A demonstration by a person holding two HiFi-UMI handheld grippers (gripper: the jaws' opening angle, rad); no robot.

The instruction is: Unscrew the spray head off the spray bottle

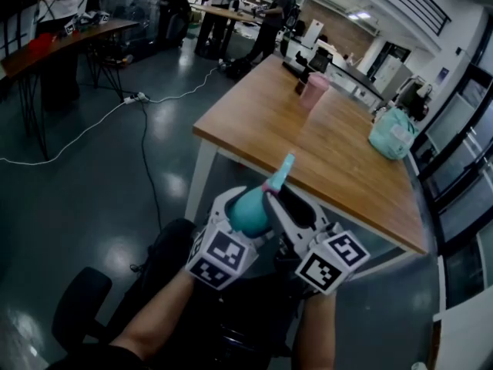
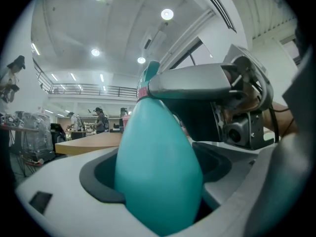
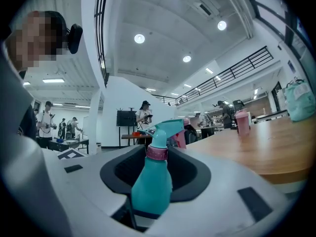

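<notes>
I see a teal spray bottle held in the air below the front edge of the table, its spray head pointing up and away. My left gripper is shut on the bottle's fat body, which fills the gap between its jaws. My right gripper sits at the neck. In the right gripper view the bottle stands between the jaws with its pink collar and head showing. The dark pads stand wide, with a gap on both sides.
A wooden table lies ahead with a pink cup and a teal bag on it. A cable runs across the grey floor at left. A black chair is below me. People stand at far tables.
</notes>
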